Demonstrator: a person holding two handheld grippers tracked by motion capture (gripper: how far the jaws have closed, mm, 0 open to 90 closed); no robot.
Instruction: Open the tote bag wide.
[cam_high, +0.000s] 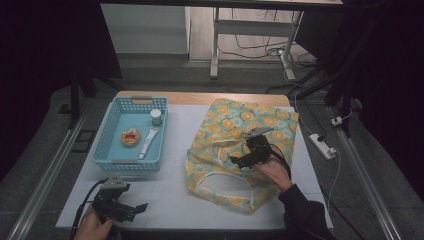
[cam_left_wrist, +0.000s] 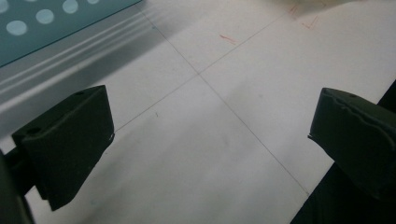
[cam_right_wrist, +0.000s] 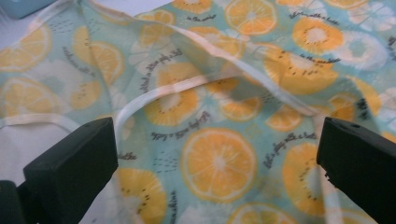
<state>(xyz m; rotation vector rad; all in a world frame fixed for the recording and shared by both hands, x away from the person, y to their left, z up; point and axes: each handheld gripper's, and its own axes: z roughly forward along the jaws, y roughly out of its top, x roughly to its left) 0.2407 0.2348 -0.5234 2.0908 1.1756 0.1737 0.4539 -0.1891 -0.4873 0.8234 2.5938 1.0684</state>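
Two grippers, both with fingers spread, nothing grasped. Right gripper (cam_high: 240, 159) over fabric bag (cam_high: 235, 135); in high view its fingertips dark, hard to separate from cloth. In right gripper view, bag (cam_right_wrist: 219, 158) lies just beyond and between fingers (cam_right_wrist: 74, 163), edges cut off by frame. Bag: pale teal cloth, orange-slice print, small script too blurred to read, whitish handles, crumpled flat on desk (cam_high: 170, 195). Left gripper (cam_high: 131, 210) above bare desk, well apart from bag; blue basket (cam_high: 102, 137) beyond its fingers.
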